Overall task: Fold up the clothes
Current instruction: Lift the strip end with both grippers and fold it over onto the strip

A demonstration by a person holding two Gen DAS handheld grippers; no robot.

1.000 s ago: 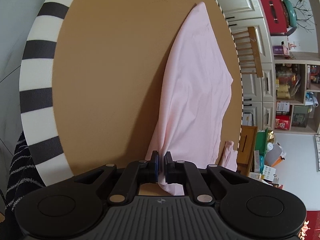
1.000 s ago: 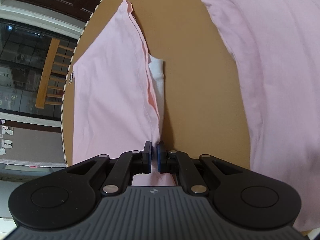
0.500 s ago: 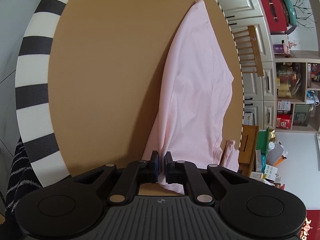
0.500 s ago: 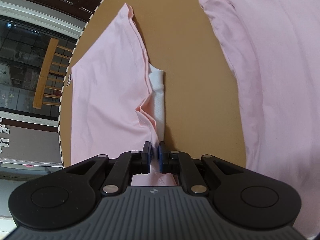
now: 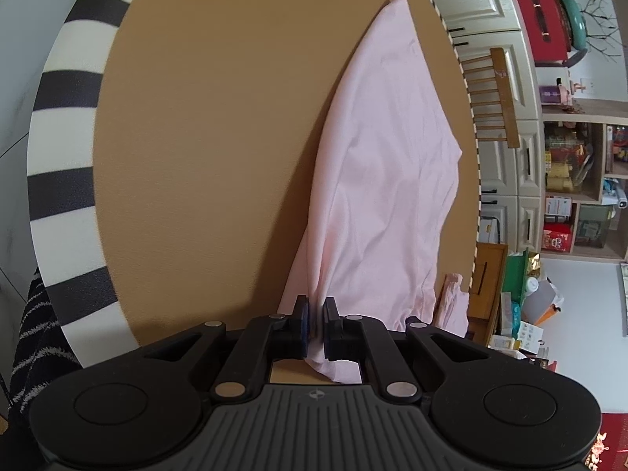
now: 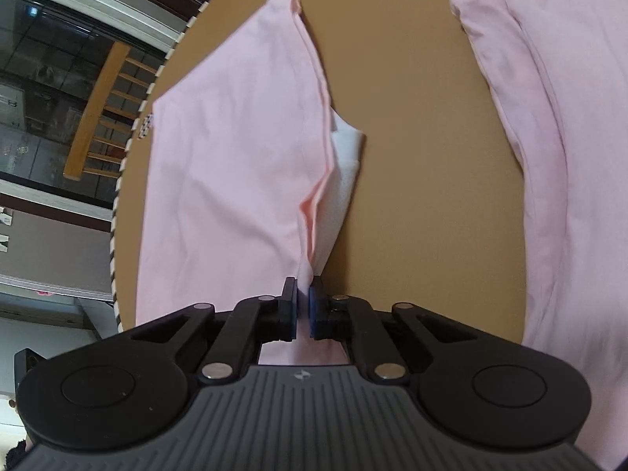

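no legible text, shelf boxes [image 5: 557, 235] too blurred; small unreadable gripper-body emblems

shirt [image 5: 384, 180]: soft matt cloth | table [image 5: 204, 149]: smooth matt | tongs [image 6: 302, 306]: blk plastic

Round table [image 5: 204, 149] with plain tan-brown top carrying everything; black-and-white striped band [image 5: 62, 125] running along its rim. Pink garment [image 5: 384, 180] lying directly on tabletop, stretching toward far edge, one corner hanging past rim. In right wrist view, pink cloth lying in two parts, bare tan surface [image 6: 412, 137] showing between them; white inner fabric [image 6: 345, 168] peeking out at edge of left part.
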